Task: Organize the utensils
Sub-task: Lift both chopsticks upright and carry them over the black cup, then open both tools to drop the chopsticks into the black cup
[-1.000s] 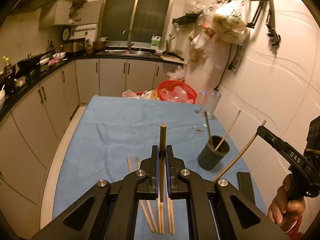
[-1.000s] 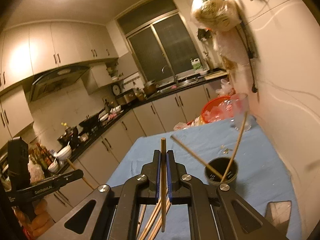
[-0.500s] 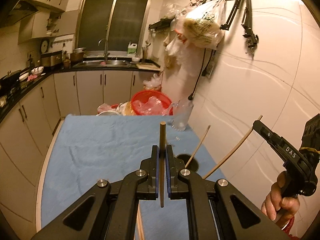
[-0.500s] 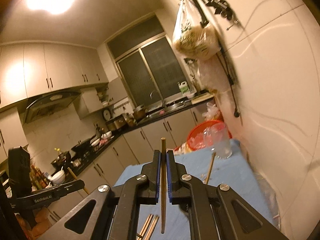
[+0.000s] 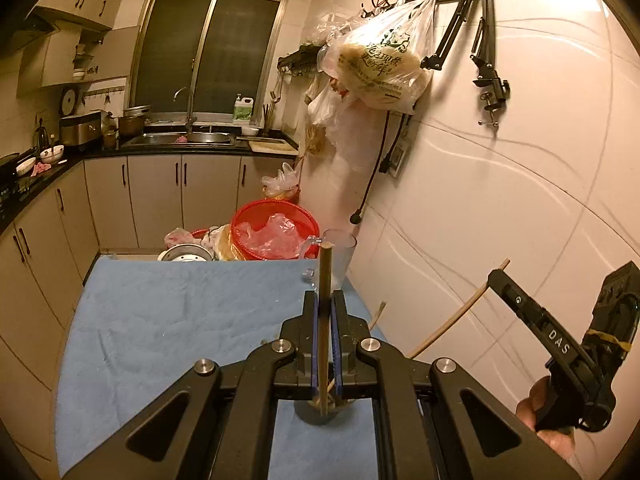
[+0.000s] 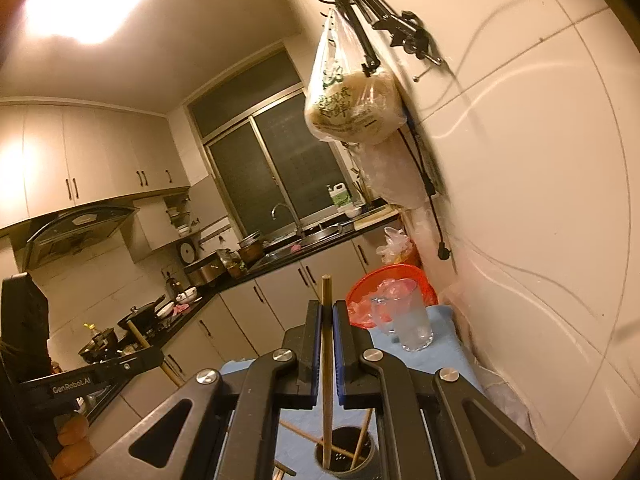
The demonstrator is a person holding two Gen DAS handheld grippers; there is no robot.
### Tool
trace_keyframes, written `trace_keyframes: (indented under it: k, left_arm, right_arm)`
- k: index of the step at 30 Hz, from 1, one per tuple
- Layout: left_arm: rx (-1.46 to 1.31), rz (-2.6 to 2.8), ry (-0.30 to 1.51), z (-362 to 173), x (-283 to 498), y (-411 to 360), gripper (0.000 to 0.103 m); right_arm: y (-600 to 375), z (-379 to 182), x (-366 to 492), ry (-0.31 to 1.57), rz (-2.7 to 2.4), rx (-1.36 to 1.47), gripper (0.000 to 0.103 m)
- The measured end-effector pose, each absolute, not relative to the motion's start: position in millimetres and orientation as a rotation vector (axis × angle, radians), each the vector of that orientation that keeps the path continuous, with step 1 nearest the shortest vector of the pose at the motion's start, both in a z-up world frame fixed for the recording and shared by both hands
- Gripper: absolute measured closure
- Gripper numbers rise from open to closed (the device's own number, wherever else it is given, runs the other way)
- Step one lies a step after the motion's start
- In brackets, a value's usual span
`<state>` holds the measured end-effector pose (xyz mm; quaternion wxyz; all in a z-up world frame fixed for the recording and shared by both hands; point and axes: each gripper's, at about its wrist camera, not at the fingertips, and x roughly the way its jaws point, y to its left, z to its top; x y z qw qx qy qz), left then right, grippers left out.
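Clearly, in the left wrist view, the left gripper is clamped narrow on a slim, round wooden chopstick that runs up between its blue-lined jaws. The stick's lower end hangs over the mouth of the dark holder cup, which stands on the blue towel-like cloth just below the jaws. That reads as a drop being lined up: the stick is held near upright so it can slide straight in. To the right, a hand carries the right gripper, which pinches a second, thinner chopstick that slants down from its tip. Beyond the cloth's far edge sit a red plastic basket stuffed with crinkled film and a clear glass jug.

In the right wrist view, the right gripper is likewise pressed shut on its chopstick, whose lower end reaches into the holder cup. The cup is a dark, round cylinder with small holes in its floor, and other pale sticks already lean against its wall. At the far left the left gripper shows side-on with its stick crossing its tip. The glass jug looks frosted and smooth, standing on the cloth near the glossy tiled wall.
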<state>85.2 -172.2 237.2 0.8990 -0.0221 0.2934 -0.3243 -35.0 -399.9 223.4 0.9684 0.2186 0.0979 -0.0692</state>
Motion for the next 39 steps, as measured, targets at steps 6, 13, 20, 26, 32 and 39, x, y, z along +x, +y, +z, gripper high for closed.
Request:
trace_keyframes:
  k: [6, 13, 20, 26, 32, 39]
  left_arm:
    - [-0.046, -0.666, 0.667, 212, 108, -197, 0.097]
    - [-0.033, -0.655, 0.737, 181, 123, -206, 0.097]
    - [-0.016, -0.64, 0.751, 164, 125, -205, 0.097]
    - [-0.001, -0.636, 0.772, 149, 124, -206, 0.097]
    - [0.008, -0.636, 0.795, 139, 128, -207, 0.097]
    - [0.005, -0.625, 0.807, 135, 133, -208, 0.097]
  right_arm:
    - [-412, 210, -14, 0.23, -0.152, 0.448, 0.097]
    - [-413, 180, 12, 0.314, -0.154, 0.438, 0.097]
    - [-411, 155, 24, 0.37, -0.158, 0.444, 0.097]
    - [-408, 141, 32, 0.408, -0.159, 0.448, 0.097]
    - [-409, 127, 38, 0.448, -0.15, 0.462, 0.097]
    - [-412, 119, 45, 0.469, -0.151, 0.477, 0.095]
